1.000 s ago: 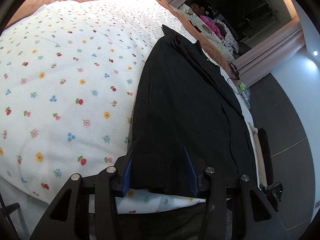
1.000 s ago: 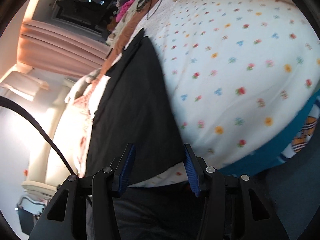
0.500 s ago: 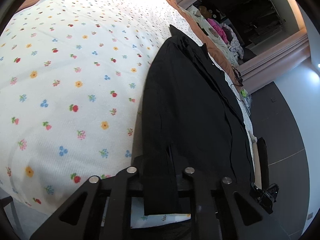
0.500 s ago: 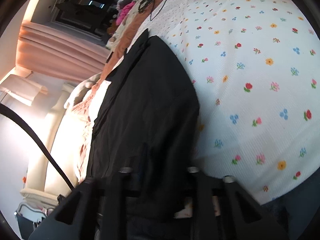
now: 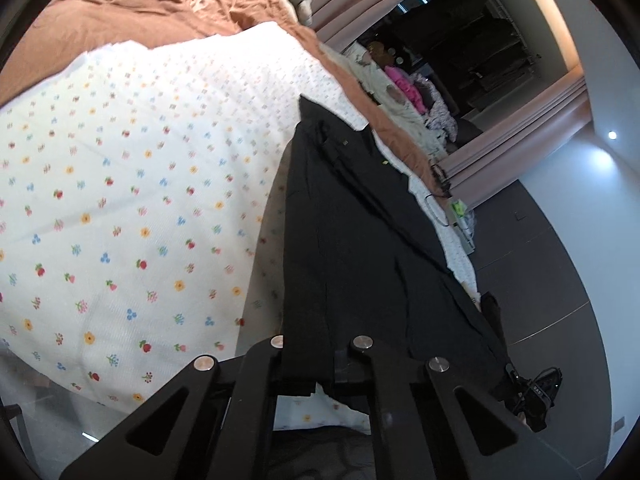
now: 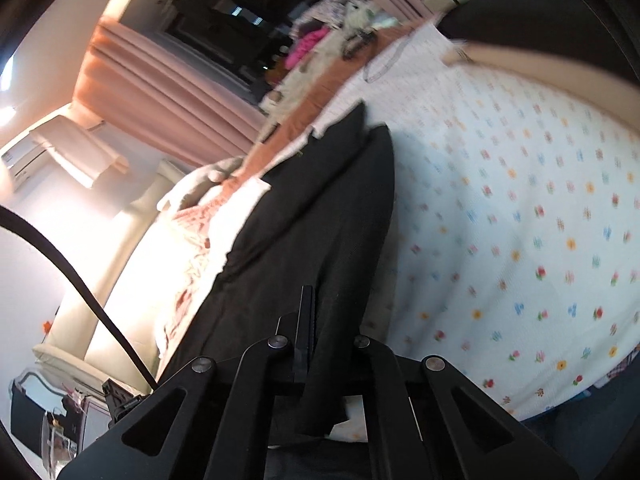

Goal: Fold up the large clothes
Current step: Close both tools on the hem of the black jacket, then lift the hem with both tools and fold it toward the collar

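Observation:
A long black garment lies lengthwise on a white flowered bedspread. Its near hem is raised off the bed. My left gripper is shut on the near hem at one corner; the cloth hangs between the jaws. In the right wrist view the same black garment stretches away from me, and my right gripper is shut on the hem's other corner. The fingertips of both grippers are hidden by the cloth.
A brown blanket covers the far end of the bed. A pile of clothes lies beyond it by the pink curtains. Dark floor lies at the right. A cable crosses the right wrist view.
Both grippers went from open around the hem to shut on it. They have since lifted the near hem up off the bedspread.

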Motion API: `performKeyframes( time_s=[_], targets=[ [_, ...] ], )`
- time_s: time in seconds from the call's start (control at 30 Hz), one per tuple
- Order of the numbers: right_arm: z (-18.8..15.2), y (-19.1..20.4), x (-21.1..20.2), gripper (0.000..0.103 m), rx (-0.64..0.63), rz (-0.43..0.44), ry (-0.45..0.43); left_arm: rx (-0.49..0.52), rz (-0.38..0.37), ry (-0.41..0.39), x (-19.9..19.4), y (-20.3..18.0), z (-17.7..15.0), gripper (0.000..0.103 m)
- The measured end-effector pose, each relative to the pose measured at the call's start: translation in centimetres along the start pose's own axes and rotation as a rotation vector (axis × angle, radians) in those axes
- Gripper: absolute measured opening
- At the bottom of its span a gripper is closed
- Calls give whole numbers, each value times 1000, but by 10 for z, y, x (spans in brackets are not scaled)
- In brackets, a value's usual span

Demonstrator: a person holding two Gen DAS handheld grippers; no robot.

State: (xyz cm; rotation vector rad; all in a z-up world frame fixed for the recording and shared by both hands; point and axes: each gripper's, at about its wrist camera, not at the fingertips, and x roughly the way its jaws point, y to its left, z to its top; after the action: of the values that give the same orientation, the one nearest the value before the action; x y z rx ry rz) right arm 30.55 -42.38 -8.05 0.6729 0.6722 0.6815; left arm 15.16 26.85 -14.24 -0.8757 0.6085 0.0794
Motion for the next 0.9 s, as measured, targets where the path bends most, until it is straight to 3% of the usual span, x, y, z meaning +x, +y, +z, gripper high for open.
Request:
performKeyframes(
  time_s=[0.37, 0.67, 0.9],
  targets=[
    [-5, 45, -71, 0, -83, 101, -90, 43, -90, -148, -88, -30, 8, 5],
    [-16, 67, -121, 0, -154, 184, -142, 95, -173, -259, -161, -57, -4, 5],
    [-24, 68, -143, 0, -194, 225, -173, 137, -211, -298, -195, -74, -22, 5]
  ],
)
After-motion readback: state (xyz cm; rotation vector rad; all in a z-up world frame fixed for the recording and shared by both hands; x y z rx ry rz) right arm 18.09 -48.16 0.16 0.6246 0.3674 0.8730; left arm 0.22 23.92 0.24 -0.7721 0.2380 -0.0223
